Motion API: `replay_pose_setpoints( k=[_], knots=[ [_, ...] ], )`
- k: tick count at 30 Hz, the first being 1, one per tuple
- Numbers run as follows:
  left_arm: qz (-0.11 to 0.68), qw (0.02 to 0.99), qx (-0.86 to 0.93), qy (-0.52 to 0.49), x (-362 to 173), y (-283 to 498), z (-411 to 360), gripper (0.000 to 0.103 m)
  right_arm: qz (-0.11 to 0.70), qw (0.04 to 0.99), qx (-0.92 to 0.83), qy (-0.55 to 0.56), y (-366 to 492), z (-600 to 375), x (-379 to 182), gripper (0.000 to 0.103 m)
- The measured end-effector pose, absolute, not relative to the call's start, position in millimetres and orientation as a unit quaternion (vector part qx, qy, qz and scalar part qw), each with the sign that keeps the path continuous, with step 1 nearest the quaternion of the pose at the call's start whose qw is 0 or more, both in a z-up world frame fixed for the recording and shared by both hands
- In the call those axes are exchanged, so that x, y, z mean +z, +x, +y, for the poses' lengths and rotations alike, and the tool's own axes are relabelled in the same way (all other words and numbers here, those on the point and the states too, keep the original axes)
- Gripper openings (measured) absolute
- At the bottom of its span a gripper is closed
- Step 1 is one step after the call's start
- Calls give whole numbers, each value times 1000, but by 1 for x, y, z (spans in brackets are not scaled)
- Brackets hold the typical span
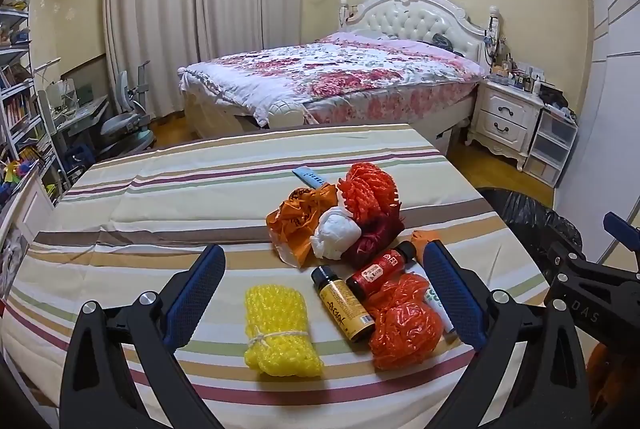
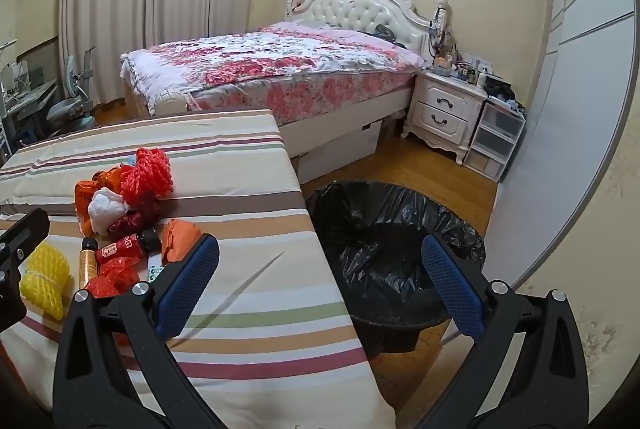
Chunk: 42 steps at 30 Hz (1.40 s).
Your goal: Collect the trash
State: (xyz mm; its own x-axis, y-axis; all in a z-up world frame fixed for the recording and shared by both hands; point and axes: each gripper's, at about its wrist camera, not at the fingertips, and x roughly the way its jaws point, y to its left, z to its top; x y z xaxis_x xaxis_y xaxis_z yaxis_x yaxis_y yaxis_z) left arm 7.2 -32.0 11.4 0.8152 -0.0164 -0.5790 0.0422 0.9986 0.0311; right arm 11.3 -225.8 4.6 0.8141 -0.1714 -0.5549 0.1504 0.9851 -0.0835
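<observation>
The letters "DAS" stand on the black right tongs [image 1: 582,313]; the bottle labels cannot be read.

The trash pile [image 1: 352,253] is being carried on the bench [image 1: 160,213], toward its right edge. Within the pile, the foam net bundle [image 1: 280,333] is lying to the left, the two bottles [image 1: 356,289] just right of it, and the crumpled bags [image 1: 320,225] behind them. The lined bin [image 2: 392,249] is standing on the floor [image 2: 420,165] just right of the bench. The bed [image 1: 336,77] is sitting behind the bench, the nightstand [image 1: 504,117] at the bed's right.
</observation>
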Motion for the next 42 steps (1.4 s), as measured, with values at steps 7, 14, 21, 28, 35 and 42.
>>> replay_pose_setpoints(
  k=[7,14,21,28,35,42],
  knots=[
    [302,953,-21,17,14,5,-36,97,292,952,-93,-14,11,-233,6,99],
    [303,953,-22,16,14,6,-38,97,292,952,-96,-12,12,-236,6,99],
    [303,953,-22,16,13,6,-39,97,292,952,-96,-13,12,-236,5,99],
    [303,953,-23,17,12,6,-39,97,293,951,-97,-13,12,-236,5,99],
    [303,953,-23,17,12,6,-39,97,293,951,-98,-14,12,-237,4,99],
    [304,952,-23,17,11,7,-42,97,293,951,-99,-14,11,-238,4,99]
  ],
)
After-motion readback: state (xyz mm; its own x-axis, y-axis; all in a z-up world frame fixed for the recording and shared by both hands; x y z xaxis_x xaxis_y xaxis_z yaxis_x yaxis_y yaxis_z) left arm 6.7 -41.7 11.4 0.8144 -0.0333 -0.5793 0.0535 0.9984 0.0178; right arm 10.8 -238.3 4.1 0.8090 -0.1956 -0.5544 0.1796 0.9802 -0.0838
